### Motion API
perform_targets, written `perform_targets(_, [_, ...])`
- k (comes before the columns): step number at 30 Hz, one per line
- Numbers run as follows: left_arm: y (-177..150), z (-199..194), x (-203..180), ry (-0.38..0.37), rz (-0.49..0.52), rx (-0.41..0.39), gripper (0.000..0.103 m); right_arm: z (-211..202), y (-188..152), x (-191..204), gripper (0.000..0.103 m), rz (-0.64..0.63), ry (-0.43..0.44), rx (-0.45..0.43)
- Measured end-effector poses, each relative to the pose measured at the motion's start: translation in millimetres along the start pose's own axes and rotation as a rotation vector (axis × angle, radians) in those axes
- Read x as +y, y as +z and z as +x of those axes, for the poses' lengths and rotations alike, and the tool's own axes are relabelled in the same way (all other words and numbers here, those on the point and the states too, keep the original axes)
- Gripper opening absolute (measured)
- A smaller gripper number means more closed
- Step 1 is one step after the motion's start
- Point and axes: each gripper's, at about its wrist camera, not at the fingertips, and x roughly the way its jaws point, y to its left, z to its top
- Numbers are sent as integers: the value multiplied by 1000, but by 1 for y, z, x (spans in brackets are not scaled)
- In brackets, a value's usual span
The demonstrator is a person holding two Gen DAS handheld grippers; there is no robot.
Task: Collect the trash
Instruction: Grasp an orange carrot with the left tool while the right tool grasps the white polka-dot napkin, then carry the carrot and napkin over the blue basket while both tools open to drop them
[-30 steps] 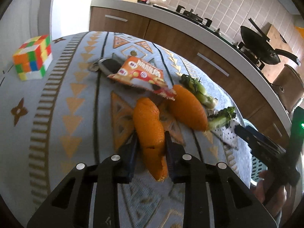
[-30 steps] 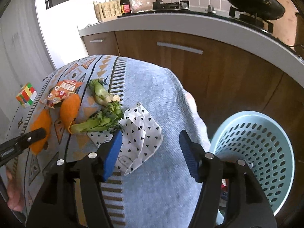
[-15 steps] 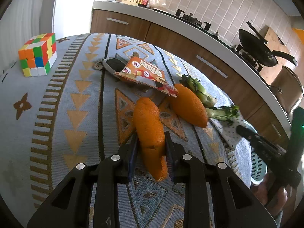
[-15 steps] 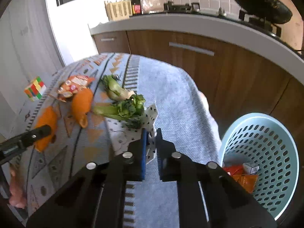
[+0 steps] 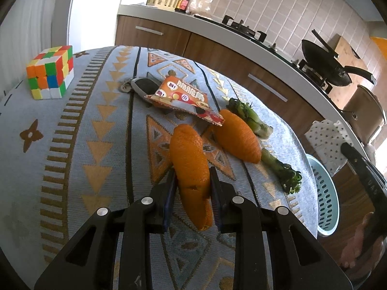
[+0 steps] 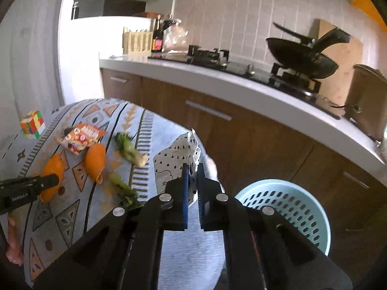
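Note:
My left gripper [image 5: 192, 178] is shut on an orange peel [image 5: 189, 159] that rests on the patterned tablecloth [image 5: 96, 125]. A second orange peel [image 5: 238, 136] lies just beyond it, beside two green vegetable scraps [image 5: 251, 120] [image 5: 285, 171]. An orange snack wrapper [image 5: 183, 96] lies farther back. My right gripper [image 6: 192, 171] is shut on a white spotted paper napkin [image 6: 174, 157], lifted off the table above its right edge. The napkin [image 5: 326, 137] also shows at the right of the left wrist view. A light blue perforated bin [image 6: 287, 215] stands on the floor below, to the right.
A colourful puzzle cube [image 5: 50, 72] sits at the table's far left. A dark key fob [image 5: 142, 85] lies behind the wrapper. Wooden cabinets [image 6: 254, 135] and a counter with a stove and black pan [image 6: 302, 58] run behind the table. A hand [image 6: 12, 241] holds the left gripper.
My right gripper closed on the spotted napkin and lifted it off the table, up and toward the right; the vegetable scrap that lay on it stays on the cloth. The left gripper kept still on its peel.

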Motion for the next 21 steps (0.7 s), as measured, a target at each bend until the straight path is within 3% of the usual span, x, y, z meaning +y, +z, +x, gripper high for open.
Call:
perform_targets(10, [5,-29,-39,-69,73,-55,25,-32,4,-46,5,82,-71,-60])
perform_targets(21, [11,-38,-138,-214,257,-76,25,-73,-15,-123,5,215,-203,-76])
